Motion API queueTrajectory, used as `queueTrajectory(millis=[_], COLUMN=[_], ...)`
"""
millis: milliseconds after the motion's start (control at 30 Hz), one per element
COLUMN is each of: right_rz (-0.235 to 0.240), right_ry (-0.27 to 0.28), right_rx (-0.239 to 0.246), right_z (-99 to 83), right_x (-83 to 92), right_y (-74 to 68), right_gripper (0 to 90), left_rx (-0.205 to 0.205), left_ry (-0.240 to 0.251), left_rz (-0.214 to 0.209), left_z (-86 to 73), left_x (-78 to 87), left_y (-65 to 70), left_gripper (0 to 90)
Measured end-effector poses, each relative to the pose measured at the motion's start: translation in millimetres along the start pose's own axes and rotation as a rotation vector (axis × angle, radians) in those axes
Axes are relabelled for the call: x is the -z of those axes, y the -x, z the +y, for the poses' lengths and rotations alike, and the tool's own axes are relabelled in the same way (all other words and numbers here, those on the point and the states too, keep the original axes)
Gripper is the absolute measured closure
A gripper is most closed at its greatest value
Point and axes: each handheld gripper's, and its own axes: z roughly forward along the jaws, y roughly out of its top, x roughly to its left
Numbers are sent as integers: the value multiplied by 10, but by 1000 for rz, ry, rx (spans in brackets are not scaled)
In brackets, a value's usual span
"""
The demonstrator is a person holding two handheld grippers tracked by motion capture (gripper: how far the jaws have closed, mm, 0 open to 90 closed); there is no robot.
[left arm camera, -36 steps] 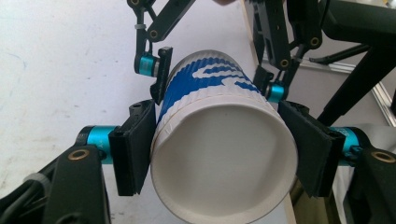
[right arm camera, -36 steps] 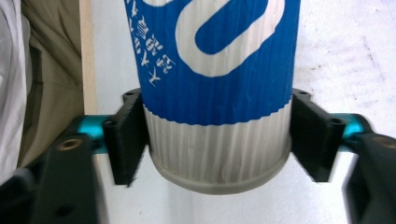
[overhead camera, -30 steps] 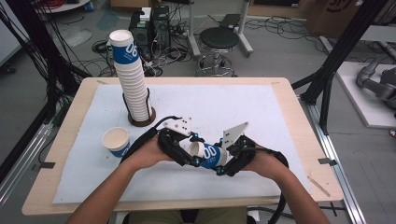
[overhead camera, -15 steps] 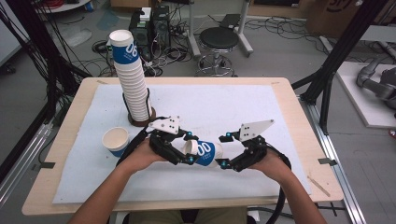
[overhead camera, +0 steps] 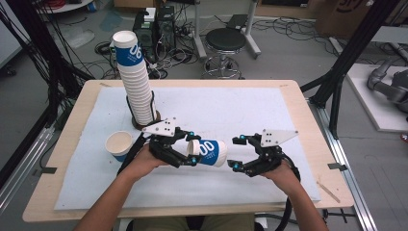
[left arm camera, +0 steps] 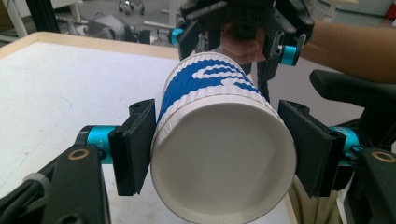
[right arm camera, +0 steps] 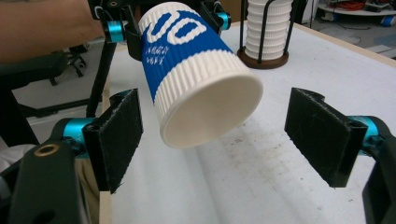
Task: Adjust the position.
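While the left gripper (overhead camera: pixel 191 153) clamps the blue-and-white paper cup (overhead camera: pixel 208 152) on its side above the table (overhead camera: pixel 293 103), the cup hangs just right of the cup stack (overhead camera: pixel 136 84). Beyond the cup's right end, the right gripper (overhead camera: pixel 236 153) has its jaws spread wide, holding nothing.

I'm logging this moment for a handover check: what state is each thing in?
Blue-and-white paper cup: on its side, held off the table.
Left gripper: shut on the cup.
Right gripper: open, apart from the cup.
Cup stack: upright in its holder.
Single cup: upright, empty.
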Motion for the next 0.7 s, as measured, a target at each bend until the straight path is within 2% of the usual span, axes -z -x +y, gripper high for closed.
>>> queueTrajectory(millis=[300, 433, 700], right_rz=[0, 22, 48], right_ry=[39, 46, 45], right_rx=[-34, -58, -59], right_z=[-95, -118, -126], right_x=[-2, -25, -94], right_y=[-9, -23, -48], right_gripper=[197, 197, 197], left_rx=[-9, -15, -20], left_ry=[56, 63, 71], left_rz=[-40, -50, -68], left_z=[-25, -34, -35], left_x=[20, 19, 0], left_y=[0, -5, 2], left_gripper=[304, 304, 304])
